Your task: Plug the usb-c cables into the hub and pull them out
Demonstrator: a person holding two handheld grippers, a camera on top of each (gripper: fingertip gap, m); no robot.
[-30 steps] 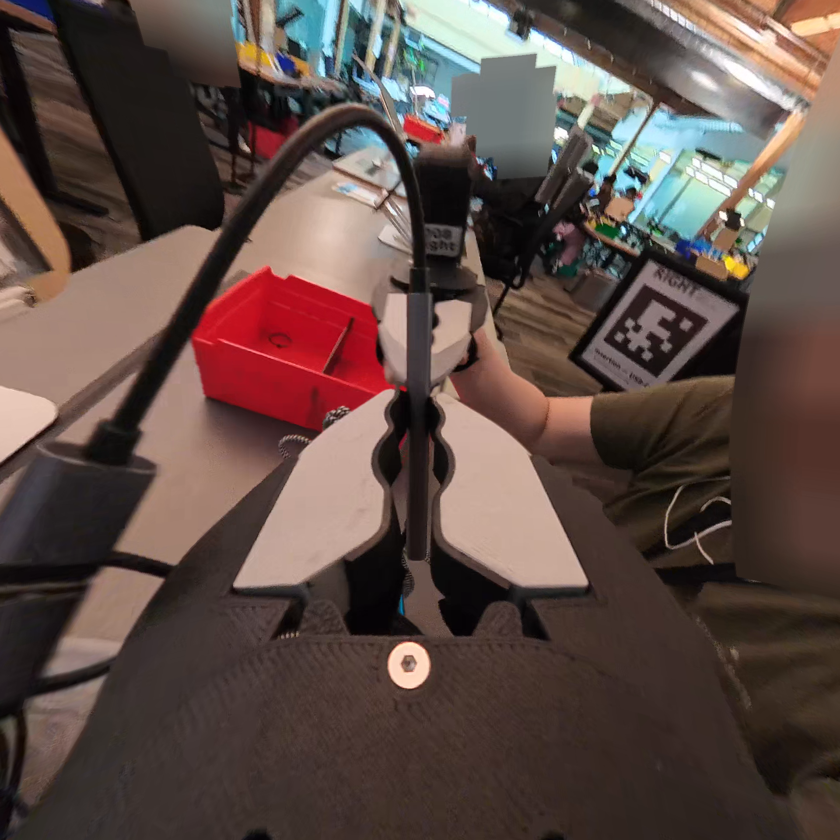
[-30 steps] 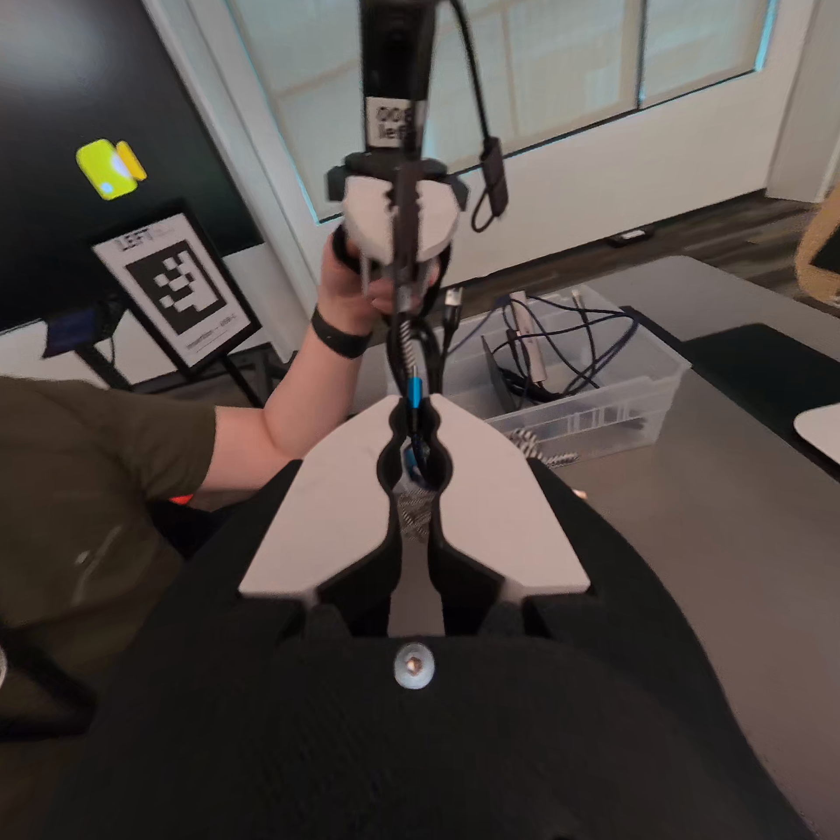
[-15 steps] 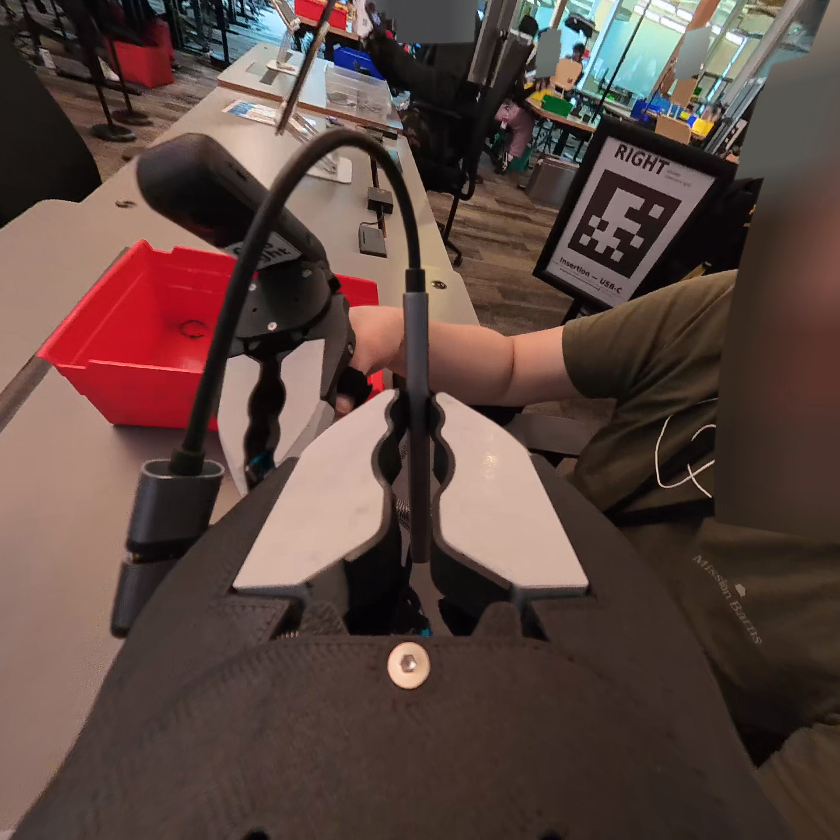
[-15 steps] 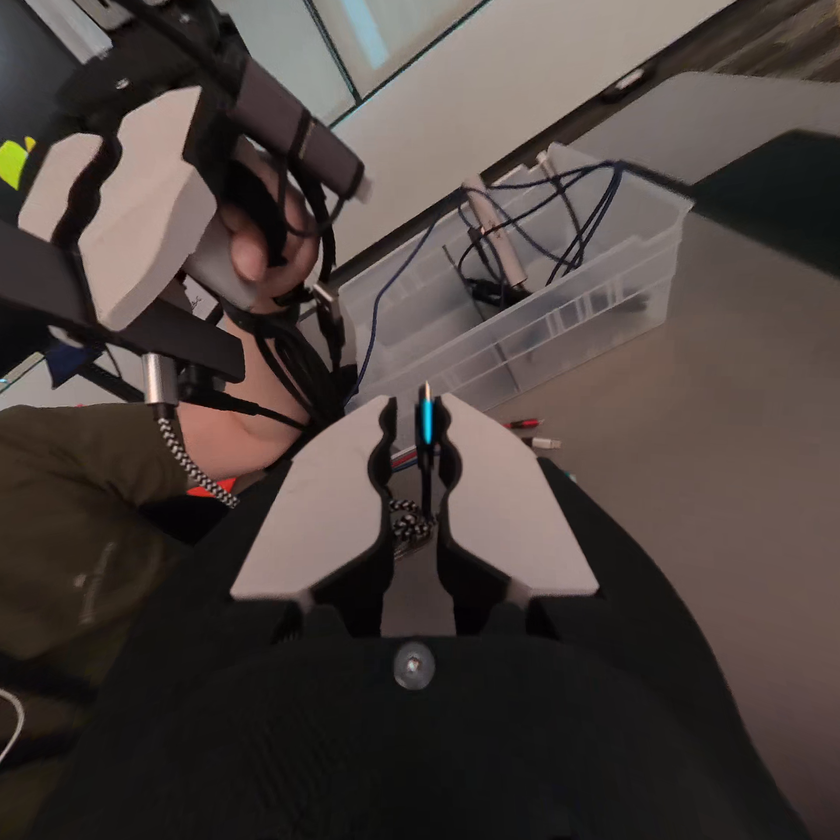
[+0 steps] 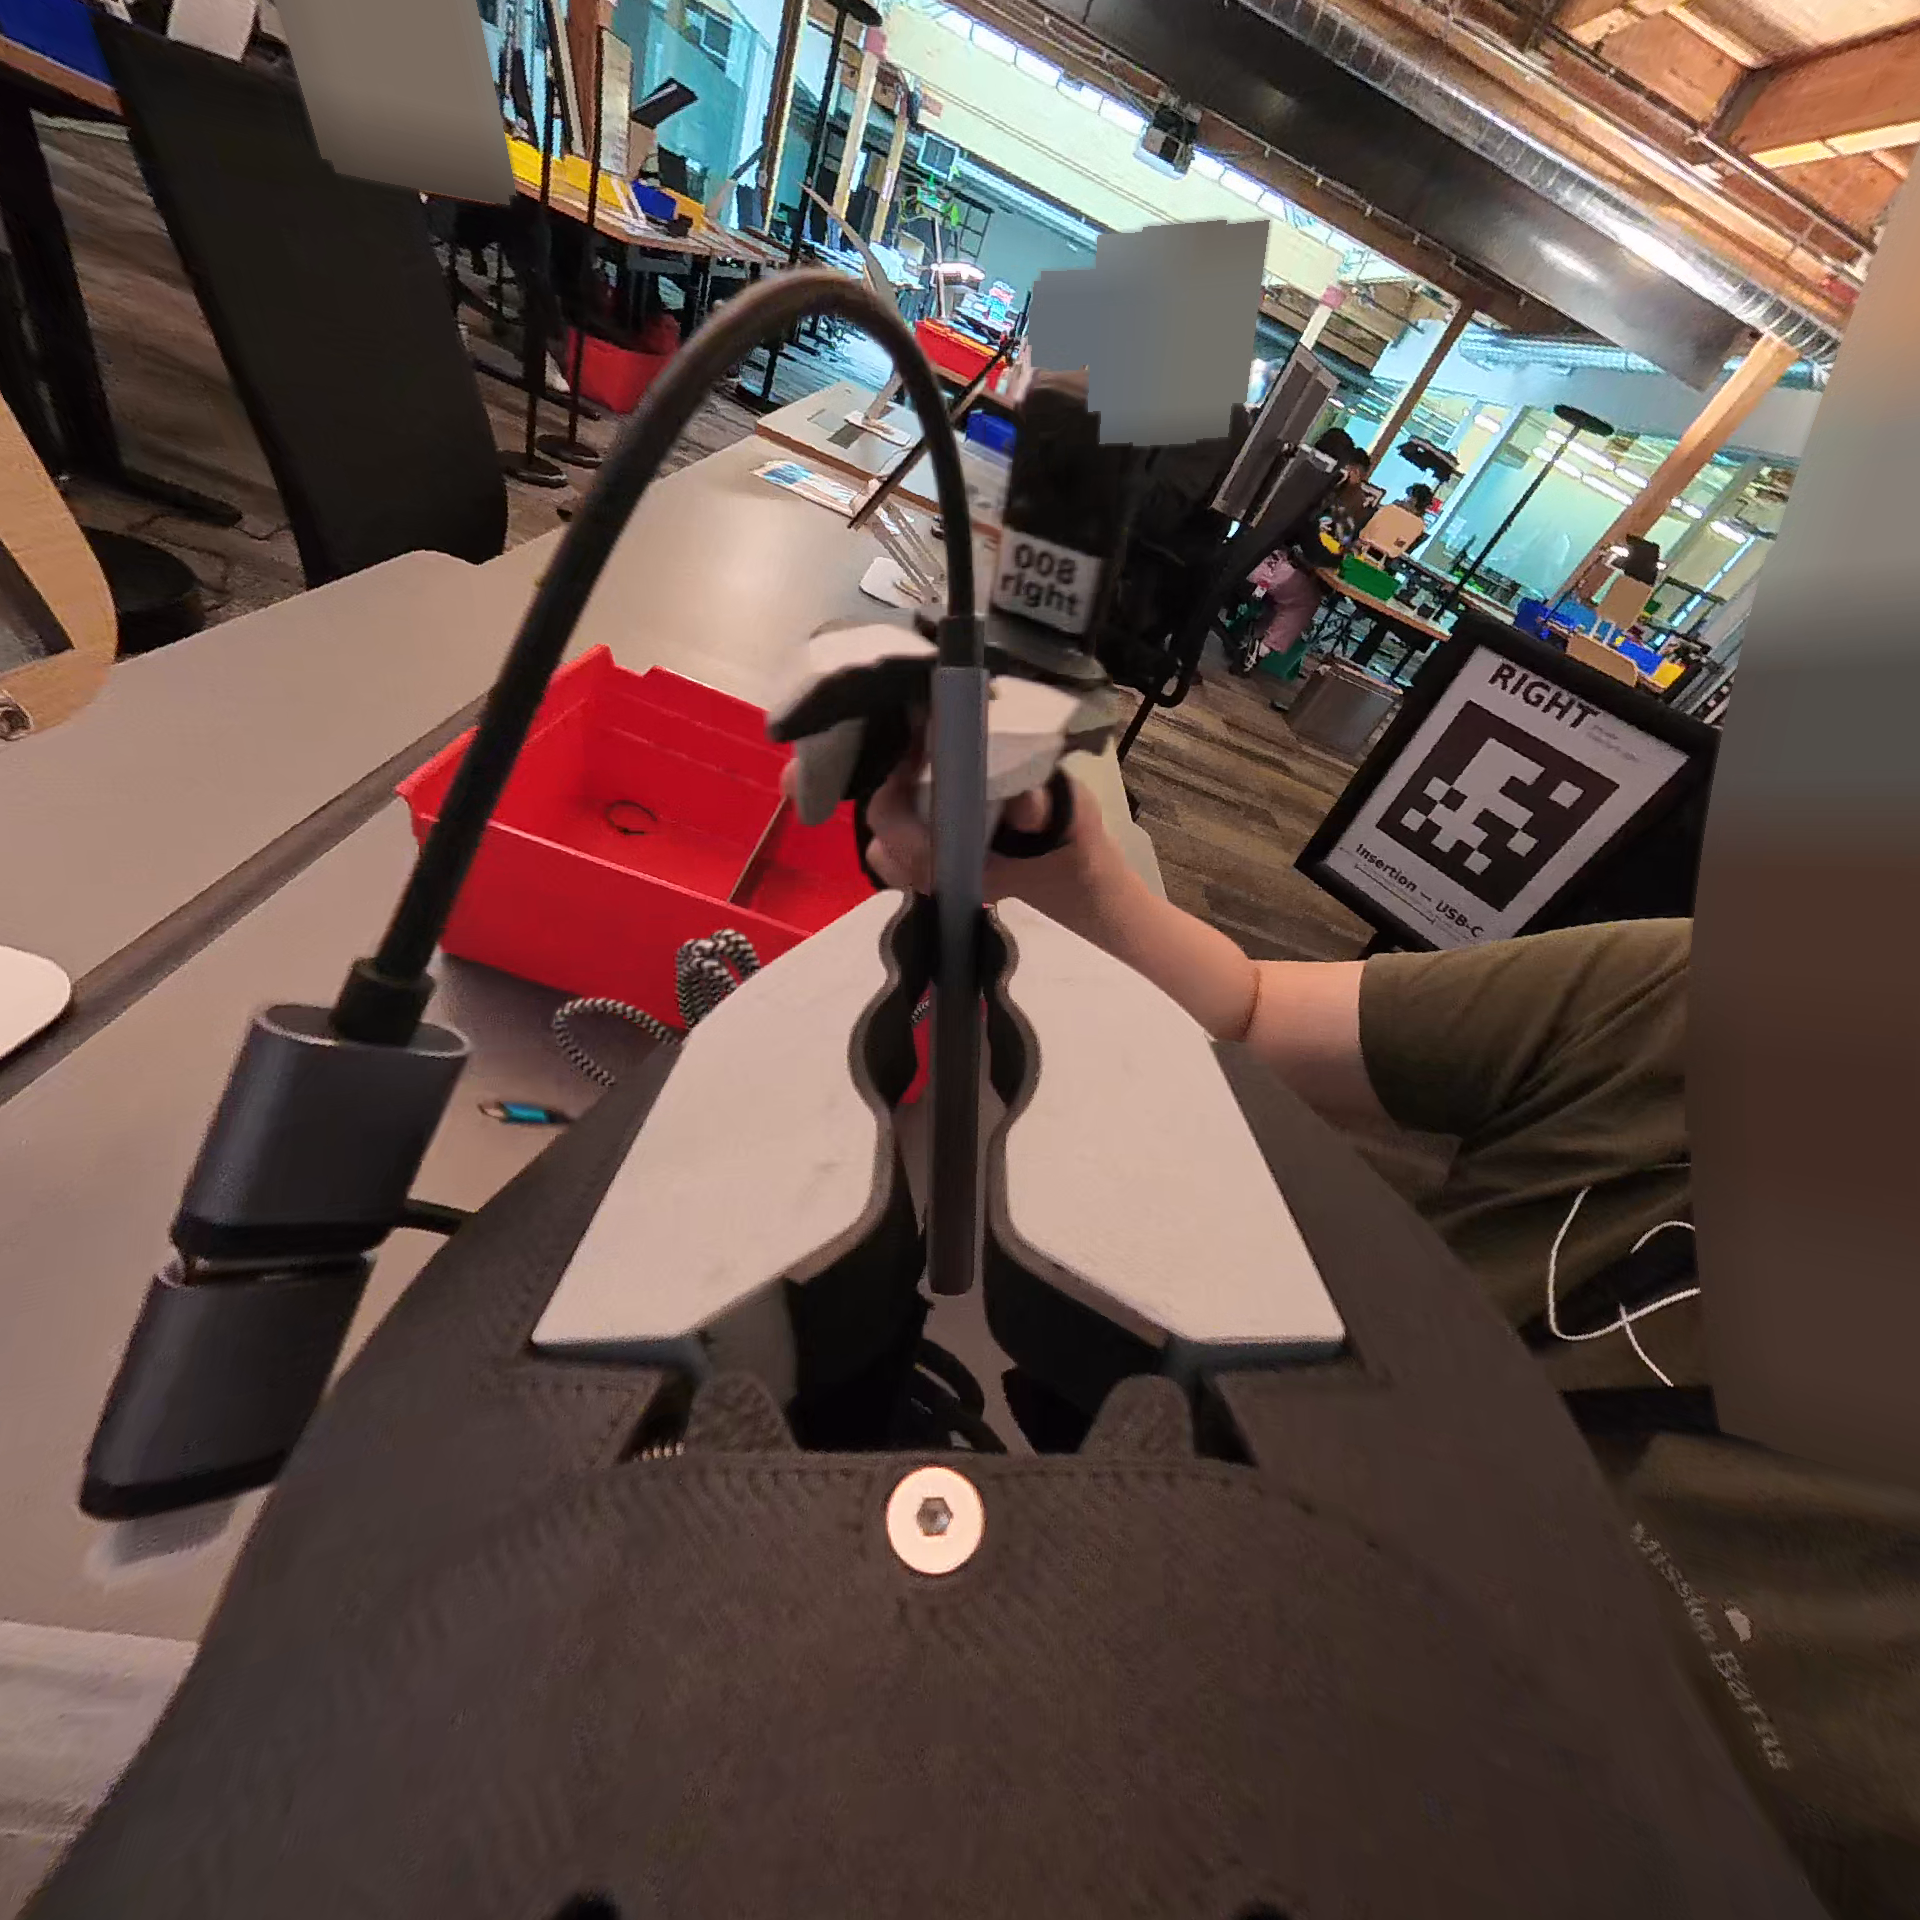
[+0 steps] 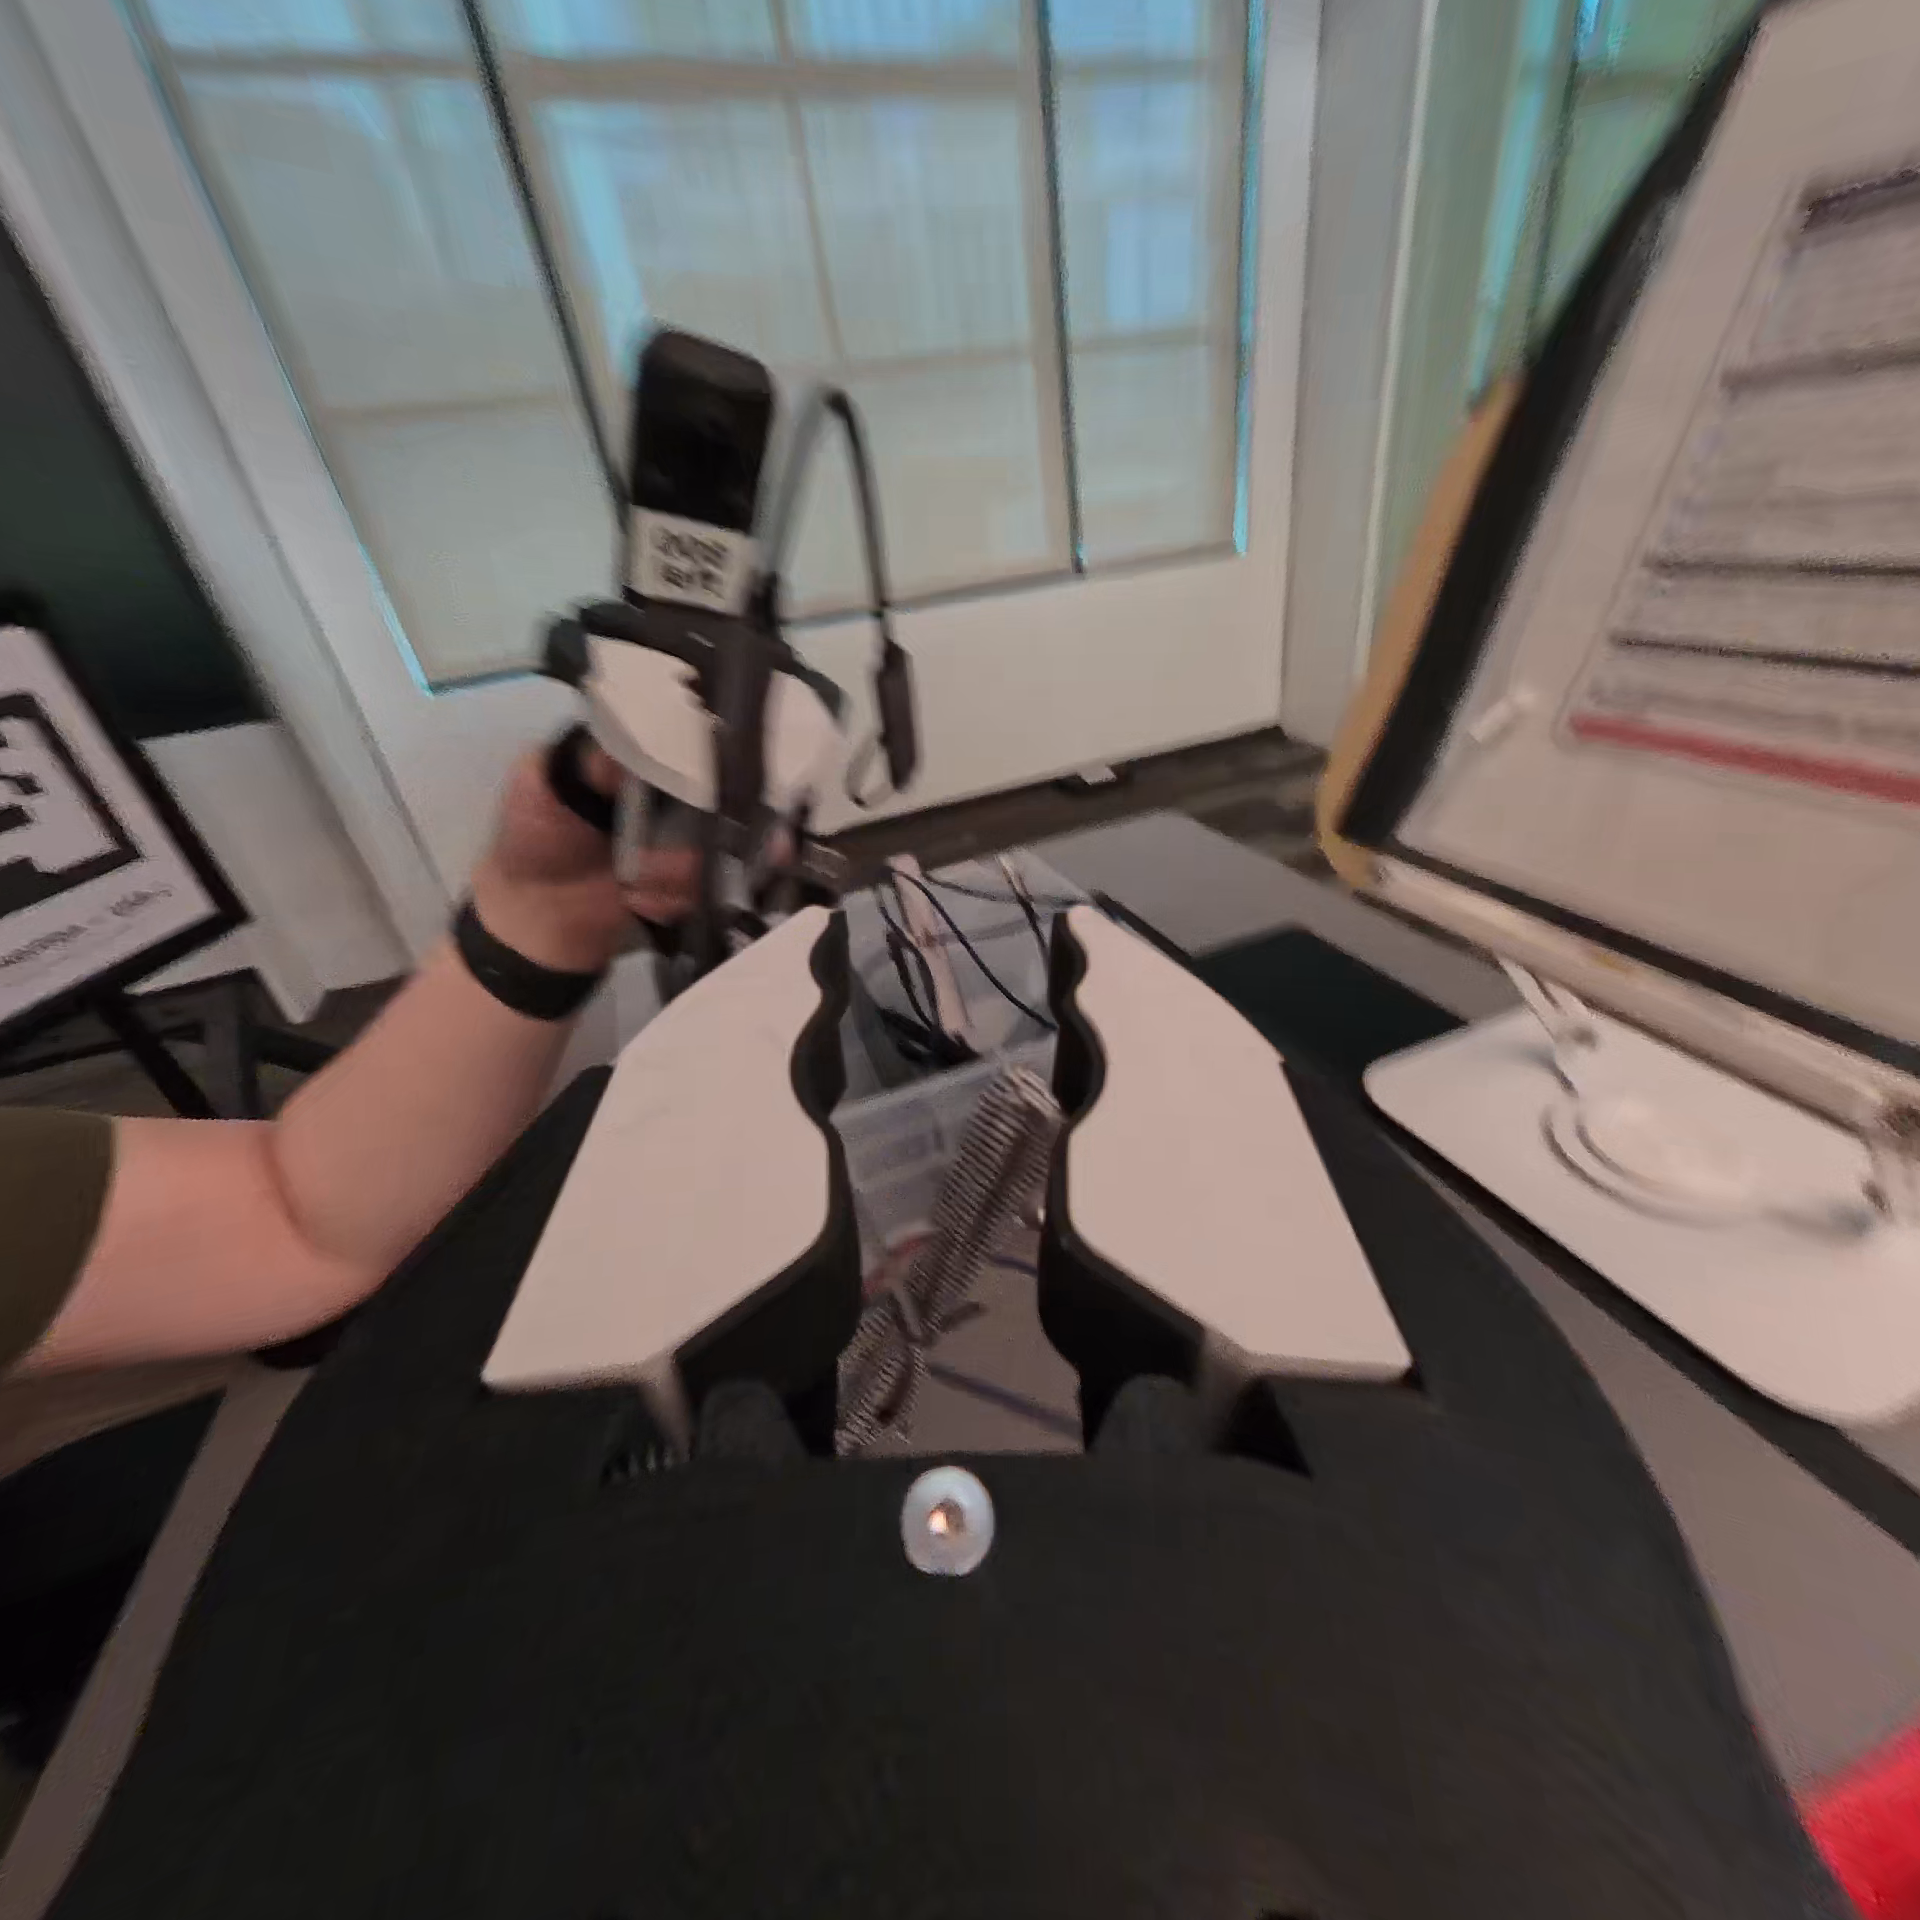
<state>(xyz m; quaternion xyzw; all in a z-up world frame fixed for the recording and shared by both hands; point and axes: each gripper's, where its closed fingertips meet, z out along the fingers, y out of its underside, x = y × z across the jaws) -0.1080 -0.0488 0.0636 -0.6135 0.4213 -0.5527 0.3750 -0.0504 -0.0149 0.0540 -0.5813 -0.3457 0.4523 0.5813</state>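
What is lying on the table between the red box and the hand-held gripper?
In the left wrist view, a black-and-white braided cable lies on the table between the red box and the left hand-held gripper.

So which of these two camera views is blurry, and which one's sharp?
Right wrist view: motion-smeared throughout, the left gripper and monitor streaked. Left wrist view: mostly crisp, the hub and red bin clear, slight blur on the dangling adapter.

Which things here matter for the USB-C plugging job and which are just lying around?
For the job: hub clamped in the left gripper; braided cable on the table; open right gripper.
Lying about: red bin; clear cable box; framed marker sign.
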